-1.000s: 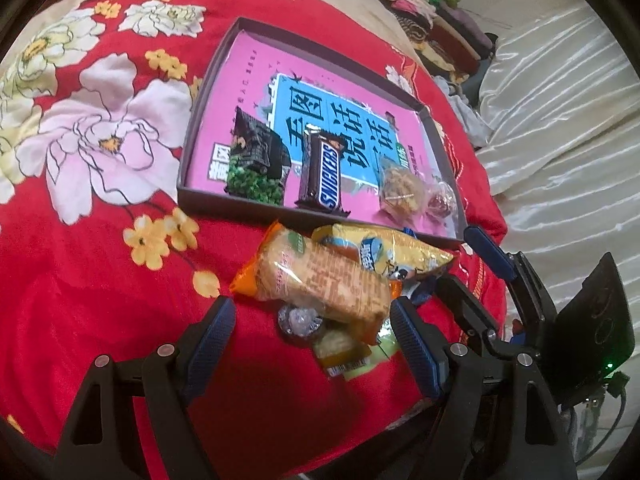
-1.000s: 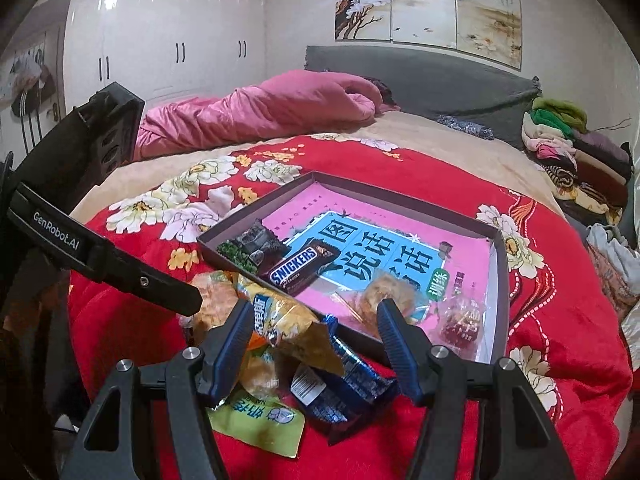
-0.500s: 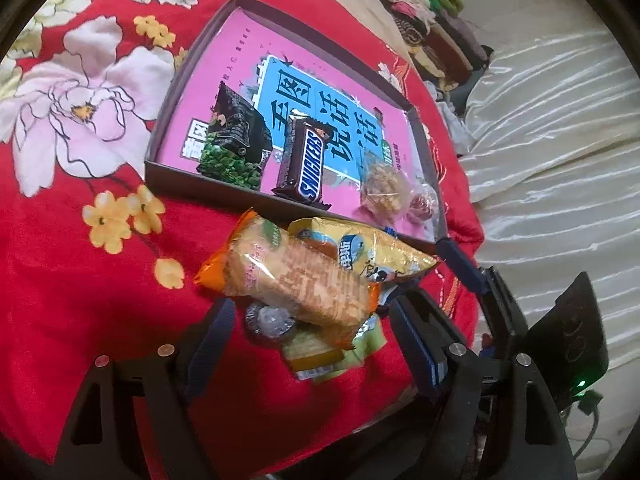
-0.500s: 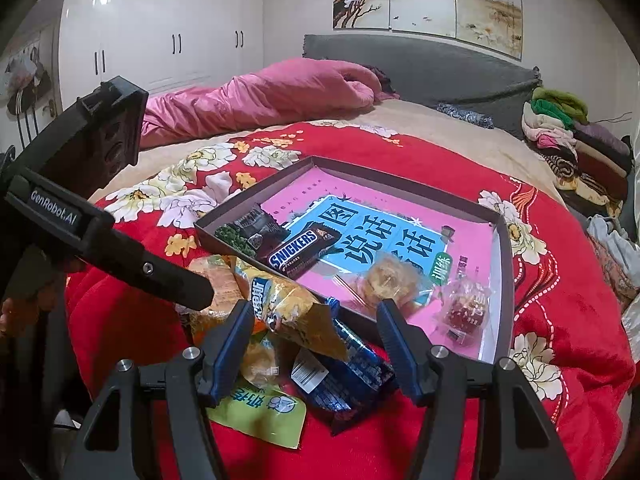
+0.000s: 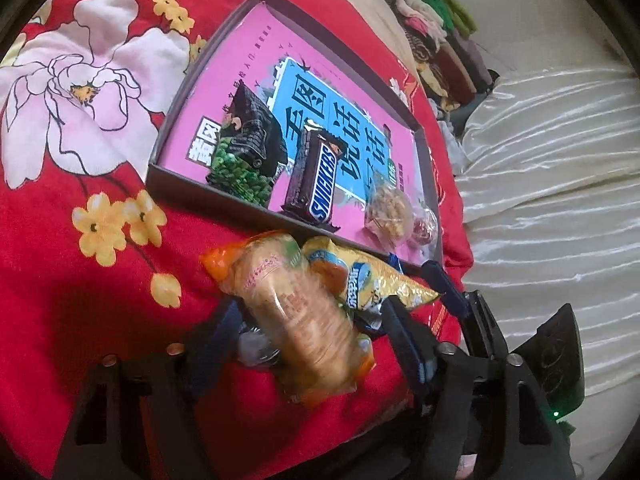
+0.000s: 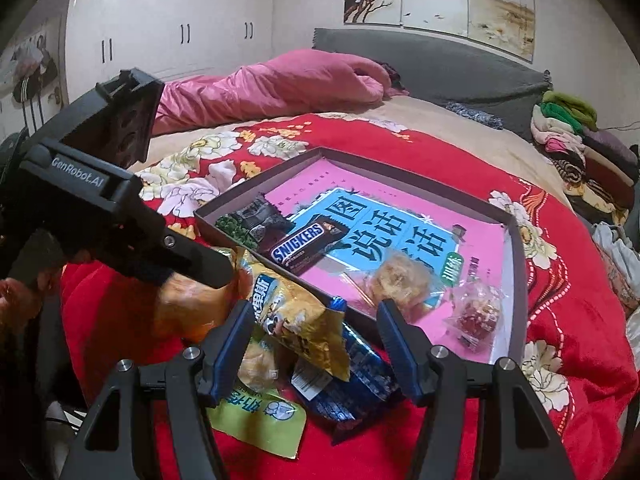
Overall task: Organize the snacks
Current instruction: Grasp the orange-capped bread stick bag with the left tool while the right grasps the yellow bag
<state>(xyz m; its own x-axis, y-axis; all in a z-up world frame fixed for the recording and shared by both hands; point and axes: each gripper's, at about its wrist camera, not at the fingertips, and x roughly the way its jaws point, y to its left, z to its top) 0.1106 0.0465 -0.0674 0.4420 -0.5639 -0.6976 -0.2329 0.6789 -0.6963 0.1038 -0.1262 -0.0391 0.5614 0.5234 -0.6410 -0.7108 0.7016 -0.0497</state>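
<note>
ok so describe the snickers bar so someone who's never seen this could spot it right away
On the red floral bedspread lies a shallow dark tray with a pink-and-blue printed floor. The snickers bar lies inside near its front edge, beside a black-and-green packet: the only brown wrapper with white-and-blue lettering.

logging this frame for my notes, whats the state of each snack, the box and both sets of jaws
left gripper: jaws open, around the cracker pack
cracker pack: on the pile, outside the box, not clamped
yellow bag: on the pile, outside the box
blue packet: under the yellow bag, on the bedspread
right gripper: jaws open, holding nothing
box: open, lying on the bed
snickers bar: in the box, sealed
dark green packet: in the box
</note>
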